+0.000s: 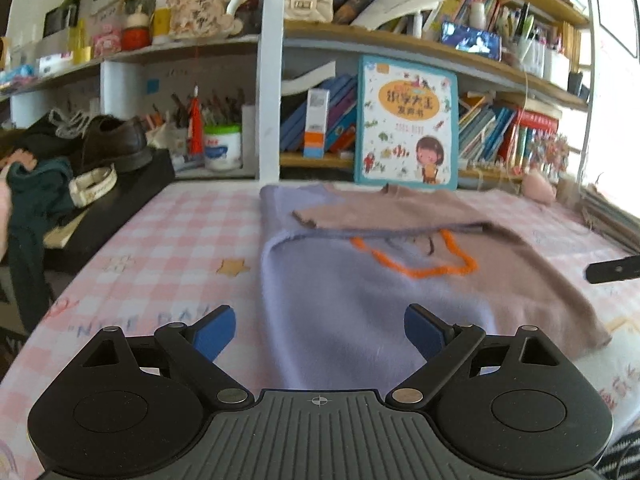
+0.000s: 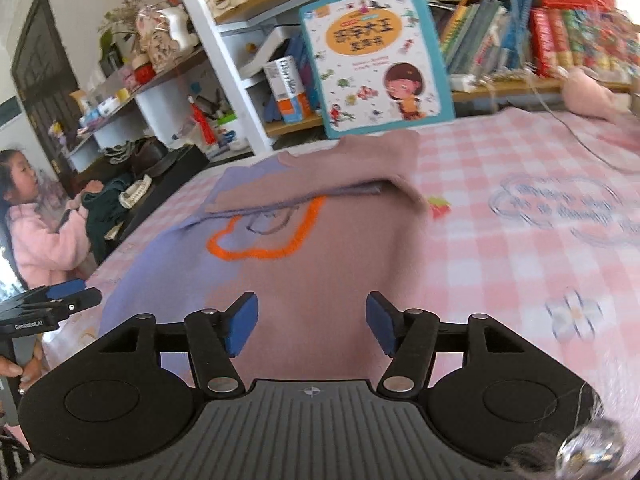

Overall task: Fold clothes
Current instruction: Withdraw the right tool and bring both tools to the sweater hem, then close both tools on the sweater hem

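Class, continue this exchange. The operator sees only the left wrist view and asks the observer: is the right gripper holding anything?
Observer: No. The right gripper is open, with nothing between its pads.
Operator: Is anyone nearby?
Observer: Yes, a person in a pink jacket stands beside the table.
Operator: What lies to the right of the sweater?
Observer: A flower print on the table.
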Action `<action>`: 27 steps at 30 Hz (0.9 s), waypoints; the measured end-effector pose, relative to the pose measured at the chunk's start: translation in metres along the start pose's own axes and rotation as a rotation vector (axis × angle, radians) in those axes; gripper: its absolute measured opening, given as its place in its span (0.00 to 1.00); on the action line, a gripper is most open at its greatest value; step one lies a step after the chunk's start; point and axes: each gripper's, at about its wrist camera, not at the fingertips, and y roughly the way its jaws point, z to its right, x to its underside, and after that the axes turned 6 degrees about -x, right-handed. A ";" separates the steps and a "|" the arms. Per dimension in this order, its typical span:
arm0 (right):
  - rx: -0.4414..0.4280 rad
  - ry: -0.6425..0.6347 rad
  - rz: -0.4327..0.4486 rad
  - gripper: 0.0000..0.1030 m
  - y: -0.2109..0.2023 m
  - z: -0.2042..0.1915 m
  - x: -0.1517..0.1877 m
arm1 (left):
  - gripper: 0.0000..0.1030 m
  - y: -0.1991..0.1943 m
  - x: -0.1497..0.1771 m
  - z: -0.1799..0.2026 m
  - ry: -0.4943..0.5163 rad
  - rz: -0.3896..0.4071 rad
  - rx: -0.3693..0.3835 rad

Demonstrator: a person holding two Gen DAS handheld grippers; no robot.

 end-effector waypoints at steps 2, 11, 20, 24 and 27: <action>0.034 0.000 0.004 0.56 -0.003 0.000 0.009 | 0.91 0.003 0.004 -0.002 -0.008 -0.028 -0.002; 0.079 0.055 0.034 0.57 0.001 0.007 0.034 | 0.90 0.013 0.018 -0.016 -0.077 -0.092 0.020; 0.078 0.127 0.066 0.49 0.001 0.013 0.036 | 0.71 0.027 0.020 -0.022 -0.183 -0.110 0.071; 0.106 0.113 0.066 0.37 0.002 0.012 0.036 | 0.56 0.029 0.019 -0.025 -0.213 -0.104 0.069; 0.116 0.095 0.055 0.18 0.005 0.010 0.036 | 0.32 0.032 0.018 -0.027 -0.257 -0.113 0.094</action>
